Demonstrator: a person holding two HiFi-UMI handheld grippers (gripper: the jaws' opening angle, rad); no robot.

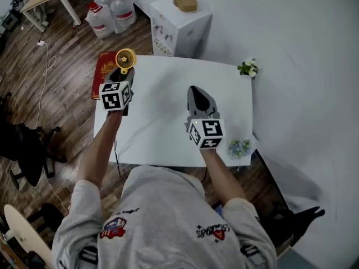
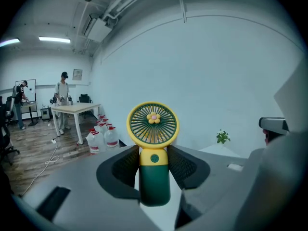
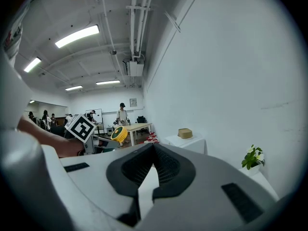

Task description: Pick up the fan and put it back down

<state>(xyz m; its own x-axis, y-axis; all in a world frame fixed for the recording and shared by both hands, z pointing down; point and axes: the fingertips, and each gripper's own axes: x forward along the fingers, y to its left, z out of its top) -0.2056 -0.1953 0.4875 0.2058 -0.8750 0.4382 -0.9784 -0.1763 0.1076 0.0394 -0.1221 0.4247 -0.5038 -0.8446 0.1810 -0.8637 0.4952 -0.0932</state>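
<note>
A small hand fan (image 2: 153, 124), with a yellow round head and a dark green handle, stands upright between the jaws of my left gripper (image 2: 153, 151). Both pads press on its handle. In the head view the fan (image 1: 125, 58) is held in the air over the far left corner of the white table (image 1: 162, 133), in my left gripper (image 1: 124, 73). My right gripper (image 1: 197, 92) hovers over the middle of the table, and in its own view the right gripper (image 3: 154, 147) is shut with nothing in it. The fan (image 3: 119, 134) also shows far off at the left there.
Beyond the table stands a white cabinet (image 1: 185, 29) with a brown object on top. Several water bottles (image 1: 112, 10) sit on the wooden floor. A small potted plant (image 1: 248, 67) marks the table's far right corner, and a bluish bunch (image 1: 239, 147) lies near its front right edge. A red box (image 1: 102, 74) is at the left edge.
</note>
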